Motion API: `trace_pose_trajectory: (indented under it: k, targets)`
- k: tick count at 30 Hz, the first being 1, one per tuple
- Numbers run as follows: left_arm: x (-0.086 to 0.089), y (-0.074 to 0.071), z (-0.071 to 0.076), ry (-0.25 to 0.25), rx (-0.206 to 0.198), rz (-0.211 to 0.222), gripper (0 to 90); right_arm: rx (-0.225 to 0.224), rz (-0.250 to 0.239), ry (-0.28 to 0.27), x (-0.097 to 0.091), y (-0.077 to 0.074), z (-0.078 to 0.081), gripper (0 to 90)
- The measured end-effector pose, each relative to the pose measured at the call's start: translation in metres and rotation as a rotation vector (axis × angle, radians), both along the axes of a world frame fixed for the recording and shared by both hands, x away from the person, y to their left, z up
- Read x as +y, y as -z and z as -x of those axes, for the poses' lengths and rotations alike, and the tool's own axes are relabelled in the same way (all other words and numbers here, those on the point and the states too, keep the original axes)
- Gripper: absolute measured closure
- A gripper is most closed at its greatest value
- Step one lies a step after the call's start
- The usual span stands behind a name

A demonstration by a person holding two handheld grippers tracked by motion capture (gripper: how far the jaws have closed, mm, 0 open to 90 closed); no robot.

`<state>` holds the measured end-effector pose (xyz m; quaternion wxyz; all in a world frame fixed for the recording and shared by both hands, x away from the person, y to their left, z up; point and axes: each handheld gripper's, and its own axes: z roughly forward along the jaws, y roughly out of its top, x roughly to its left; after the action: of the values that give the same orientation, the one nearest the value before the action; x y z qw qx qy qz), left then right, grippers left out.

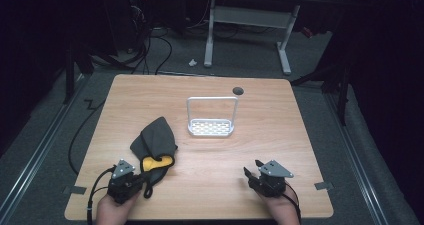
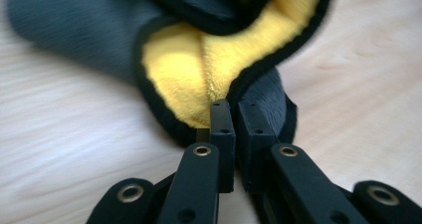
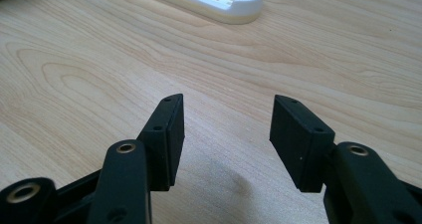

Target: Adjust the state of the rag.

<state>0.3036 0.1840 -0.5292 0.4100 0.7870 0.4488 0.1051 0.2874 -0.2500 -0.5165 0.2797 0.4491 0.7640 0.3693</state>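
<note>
Left claw low at the counter's near-left edge, hand behind it, jaws pinched on the black-trimmed edge of the grey cloth with yellow lining. The cloth lies crumpled on the counter just ahead of it. Right claw low at near-right, jaws spread wide over bare wood, holding nothing. White rack with an upright loop handle stands mid-counter, well clear of both claws. Small dark round plug near the far edge.
</note>
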Motion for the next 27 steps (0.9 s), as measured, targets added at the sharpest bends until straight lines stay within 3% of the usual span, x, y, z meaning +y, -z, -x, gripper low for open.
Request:
trace_pose_trajectory:
  k: [5,6,8,10,12,13,16,18,19,20,23,27]
  targets:
    - [-0.039,0.002,0.01,0.116,0.011,0.028,86.0,-0.001,-0.007,-0.009,0.002,0.0,0.0,48.1]
    - [-0.039,0.002,0.01,0.116,0.011,0.028,85.9,-0.001,-0.007,-0.009,0.002,0.0,0.0,48.1]
    - [-0.057,0.004,0.014,0.177,0.016,0.06,85.5,0.001,-0.004,-0.016,0.004,0.001,0.0,48.0]
    - [-0.06,0.003,0.015,0.192,0.02,0.069,84.8,0.002,-0.004,-0.018,0.005,0.0,0.001,48.0]
    - [-0.063,0.0,0.019,0.215,0.018,0.091,76.0,-0.003,-0.001,-0.029,0.009,0.0,0.003,47.9]
    - [-0.063,-0.001,0.021,0.216,0.013,0.095,76.0,-0.003,-0.001,-0.029,0.009,0.0,0.003,47.9]
    - [-0.052,-0.01,0.025,0.192,-0.032,0.081,68.6,-0.005,-0.002,-0.038,0.013,-0.001,0.004,47.7]
    - [-0.035,-0.014,0.023,0.128,-0.058,0.088,64.4,-0.008,-0.001,-0.048,0.016,-0.001,0.005,47.7]
    - [-0.023,-0.015,0.019,0.065,-0.071,0.086,59.6,-0.009,0.002,-0.062,0.021,-0.002,0.006,47.5]
    - [-0.018,-0.014,0.015,0.045,-0.063,0.094,57.0,-0.01,0.001,-0.068,0.024,-0.003,0.007,47.3]
    - [-0.016,-0.011,0.011,0.021,-0.054,0.109,53.0,-0.017,-0.002,-0.091,0.033,-0.004,0.009,47.1]
    - [-0.035,-0.004,-0.001,-0.002,-0.039,0.046,47.4,-0.032,-0.007,-0.169,0.062,-0.009,0.015,46.5]
